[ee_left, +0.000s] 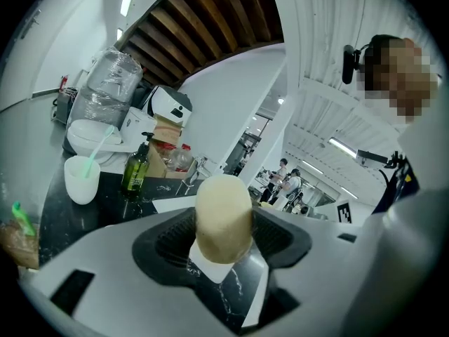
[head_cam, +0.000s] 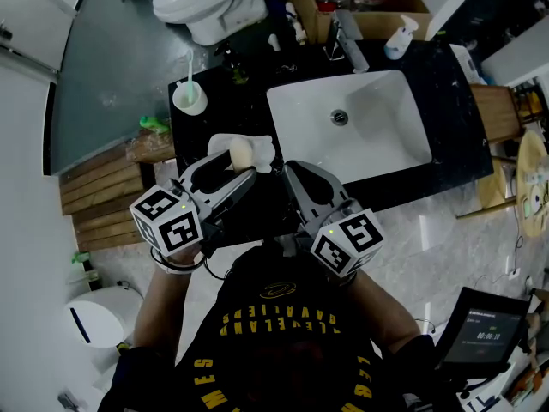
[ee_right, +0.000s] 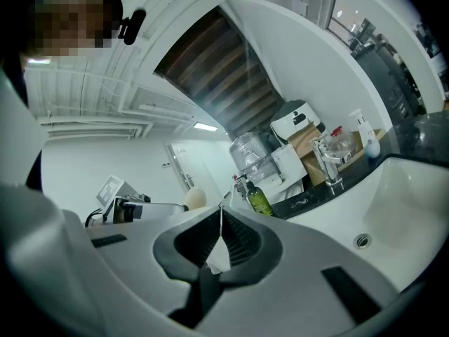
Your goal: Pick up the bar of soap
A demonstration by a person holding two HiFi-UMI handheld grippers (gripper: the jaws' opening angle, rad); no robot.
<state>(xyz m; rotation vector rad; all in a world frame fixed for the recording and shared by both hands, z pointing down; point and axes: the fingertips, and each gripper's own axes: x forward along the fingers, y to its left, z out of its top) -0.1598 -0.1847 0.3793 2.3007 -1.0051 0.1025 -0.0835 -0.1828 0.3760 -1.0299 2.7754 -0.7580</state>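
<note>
Pinching entry, one moment at the washstand.

- Left tongs [head_cam: 236, 168]: closed on the soap [ee_left: 223, 217], one pad on each flank. No gap shows between pad and bar in the left gripper view.
- Soap: pale cream, rounded, sitting right at the tips of the left tongs, not deep in the throat. Its long axis runs crosswise to the squeeze, so the pads bear on the narrower sides.
- Dish [head_cam: 266, 148]: white, directly beneath the held soap. Whether the bar has cleared it or is touching it, I cannot tell from either view.
- Right tongs [ee_right: 219, 220]: pressed together, nothing between them. They hang beside the left pair on the sink [head_cam: 377, 136] side, near the soap but apart from it.
- Surface [head_cam: 214, 118]: black, veined, carrying dish and sink ahead of both tongs.

Judgement: the left tongs are the working pair, and the grasp looks made. What remains is a straight lift away from the dish. With so shallow a hold on a rounded, likely slick bar, it could squirt forward out of the tips if the squeeze tightens or the tongs tilt.
</note>
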